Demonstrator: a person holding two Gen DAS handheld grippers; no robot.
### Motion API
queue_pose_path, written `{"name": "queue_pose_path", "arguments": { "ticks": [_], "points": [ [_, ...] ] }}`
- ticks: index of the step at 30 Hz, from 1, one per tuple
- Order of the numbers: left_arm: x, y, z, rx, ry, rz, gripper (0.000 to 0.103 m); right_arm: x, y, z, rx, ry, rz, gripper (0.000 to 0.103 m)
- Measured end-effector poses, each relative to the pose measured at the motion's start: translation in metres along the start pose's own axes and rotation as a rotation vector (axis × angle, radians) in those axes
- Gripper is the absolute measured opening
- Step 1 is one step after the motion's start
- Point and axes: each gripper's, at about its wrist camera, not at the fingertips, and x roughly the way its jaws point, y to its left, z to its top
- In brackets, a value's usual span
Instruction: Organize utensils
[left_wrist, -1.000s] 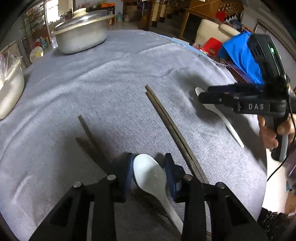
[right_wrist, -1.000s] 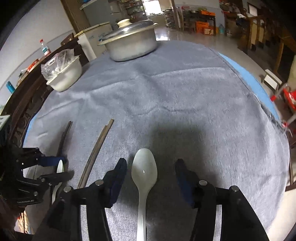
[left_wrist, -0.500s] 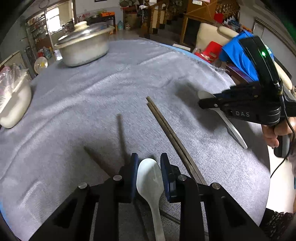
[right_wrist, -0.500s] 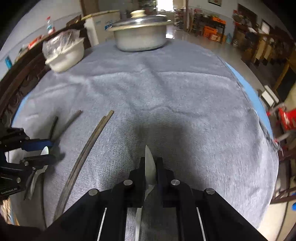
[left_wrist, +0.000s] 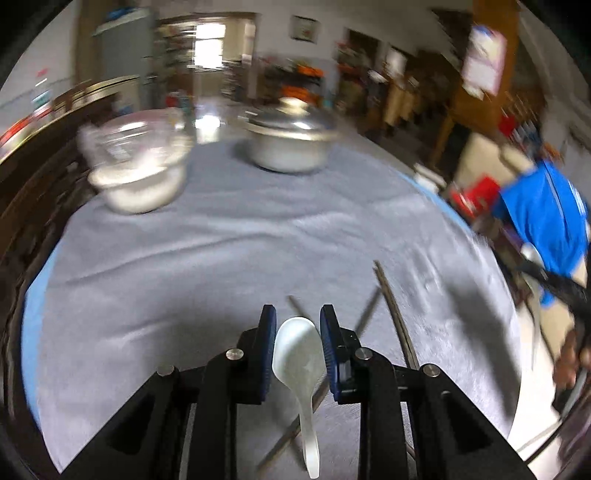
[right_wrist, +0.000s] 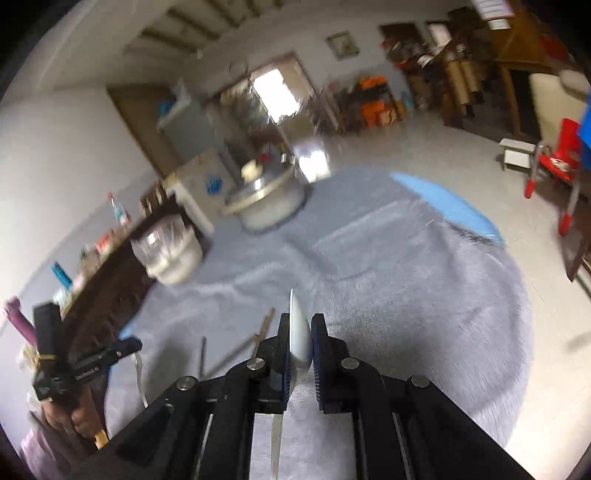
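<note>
Left gripper (left_wrist: 297, 334): jaws pinching the bowl of a white spoon (left_wrist: 298, 360), handle hanging down toward the bottom of the frame, clear of the cloth. Right gripper (right_wrist: 300, 341): jaws pressed onto a second white spoon (right_wrist: 297, 332), held edge-on, its tip projecting above the pads.

Risks, as judged:
- The left grip bears on a curved, glossy bowl; the spoon may pivot or slide out under a quick swing. Both views are motion-blurred, suggesting fast movement.
- The edge-on spoon on the right offers thin contact and may twist in the pads.
- The dark chopsticks (left_wrist: 395, 314) lie loose at lower centre-right of the left view; a low pass could scatter them.

Surface: a round tabletop (left_wrist: 221, 258) under wrinkled grey cloth, blue underlay showing at the edges. A lidded metal pot (left_wrist: 290, 142) and a plastic-covered white bowl (left_wrist: 138, 177) stand in the upper part of the frame.

Room: cluttered, with wooden furniture, an open bright doorway and a red chair (right_wrist: 554, 158) at right.
</note>
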Motion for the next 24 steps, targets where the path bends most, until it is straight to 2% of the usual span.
{"name": "queue_pose_path", "arguments": {
  "ticks": [4,8,15,20,24],
  "points": [
    [-0.039,0.026,-0.018,-0.133,-0.073,0.062,0.025,-0.039,0.013,-0.011,0.000,-0.094,0.006,0.011],
    [-0.083,0.044,-0.039,-0.240,-0.148,0.112,0.025,-0.081,0.037,-0.020,-0.011,-0.191,0.065,0.011],
    [-0.172,0.056,-0.077,-0.357,-0.331,0.169,0.025,-0.132,0.095,-0.034,-0.091,-0.364,0.172,0.011],
    [-0.224,0.042,-0.095,-0.385,-0.451,0.143,0.025,-0.136,0.130,-0.050,-0.115,-0.413,0.218,0.011],
    [-0.252,0.021,-0.103,-0.367,-0.533,0.080,0.025,-0.127,0.159,-0.069,-0.168,-0.440,0.214,0.011]
  ]
}}
